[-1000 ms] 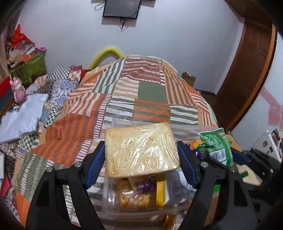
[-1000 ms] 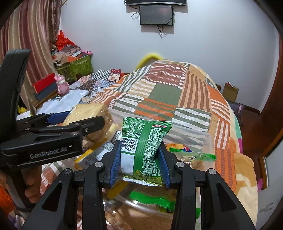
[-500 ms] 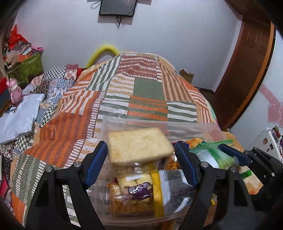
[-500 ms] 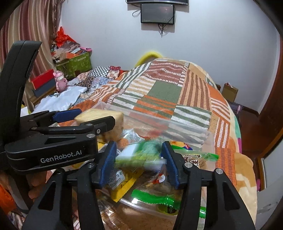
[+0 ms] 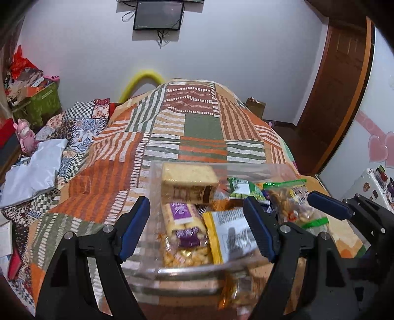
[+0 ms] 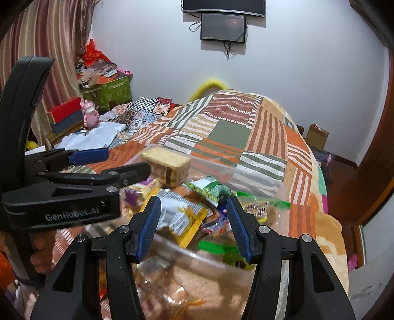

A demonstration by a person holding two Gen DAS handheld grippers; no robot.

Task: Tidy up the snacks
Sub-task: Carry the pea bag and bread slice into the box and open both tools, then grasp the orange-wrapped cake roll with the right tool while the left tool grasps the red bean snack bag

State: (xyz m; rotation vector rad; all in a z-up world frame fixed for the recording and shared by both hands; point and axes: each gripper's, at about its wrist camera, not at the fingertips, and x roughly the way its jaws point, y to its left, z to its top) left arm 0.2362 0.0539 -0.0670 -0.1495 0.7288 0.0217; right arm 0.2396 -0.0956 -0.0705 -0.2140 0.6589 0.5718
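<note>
— Both packets had left the grippers since a second before: the wrapped bread that the left gripper had clamped now lay in the clear plastic bin, at its far end, and the green snack bag that the right gripper had held lay among the other snacks.

— How did the grippers stand?

— The left one gaped wide with nothing between its blue pads, held above the near part of the bin. The right one was spread apart too, empty, over the same bin beside the left.

— What else was in the bin?

— A purple-labelled pack of rolls just in front of the bread, a yellow-edged packet beside it, and a clear bag with green trim toward the right side. From the right wrist view the bread sat near the far wall, with the green bag just in front of it.

— And where did the bin rest?

— On the striped patchwork quilt covering the bed. A white cloth and a pink toy figure lay off to the left, well apart from the bin, and a small screen hung on the wall behind.
</note>
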